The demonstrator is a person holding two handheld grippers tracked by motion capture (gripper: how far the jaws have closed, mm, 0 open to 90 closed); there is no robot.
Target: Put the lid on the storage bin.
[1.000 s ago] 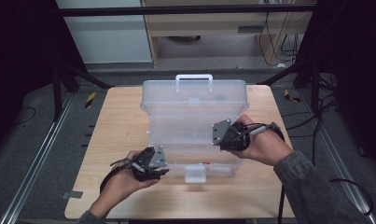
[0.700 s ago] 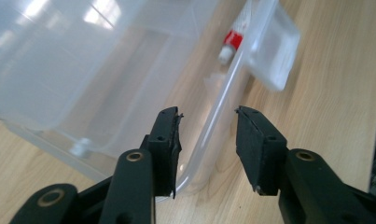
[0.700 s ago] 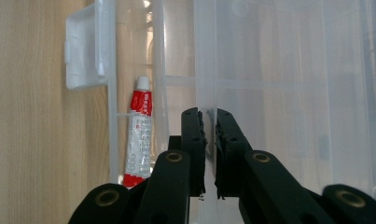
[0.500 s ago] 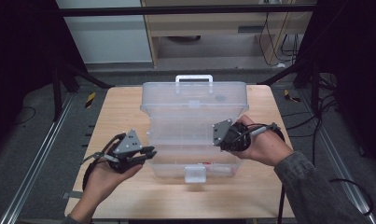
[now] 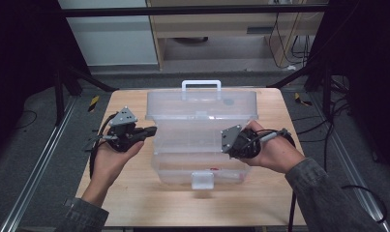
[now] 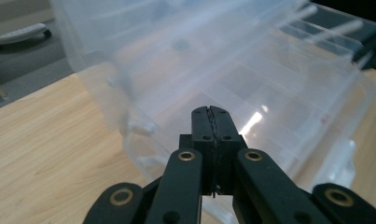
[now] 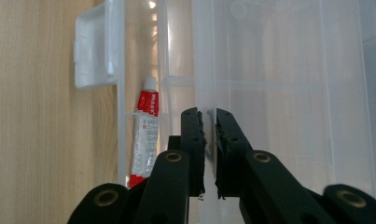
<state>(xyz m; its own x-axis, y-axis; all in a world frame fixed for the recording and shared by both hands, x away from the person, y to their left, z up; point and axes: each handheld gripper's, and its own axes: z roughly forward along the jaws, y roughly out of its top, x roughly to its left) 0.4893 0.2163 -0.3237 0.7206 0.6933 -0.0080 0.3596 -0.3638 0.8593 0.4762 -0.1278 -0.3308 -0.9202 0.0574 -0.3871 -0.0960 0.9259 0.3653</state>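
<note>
A clear plastic organizer box (image 5: 201, 108) with a white handle stands open in the middle of the wooden table (image 5: 134, 193). A red and white tube (image 7: 146, 135) lies in its front compartment. My left gripper (image 5: 149, 130) hovers at the box's left side, pointing at it. Its jaws have just been closing and are now shut with nothing between them (image 6: 215, 116). At the box's right side my right gripper (image 5: 225, 145) is shut on a thin clear wall of the box (image 7: 209, 70), which runs between its pads.
The box's white latch (image 5: 202, 179) hangs at its front edge. Bare table lies left, right and in front of the box. Metal rails (image 5: 42, 159) run along both sides of the table, with cables on the floor at the right.
My left gripper has lifted away from the box's front left corner, moved left and up, and closed its jaws. The right gripper has stayed in place.
</note>
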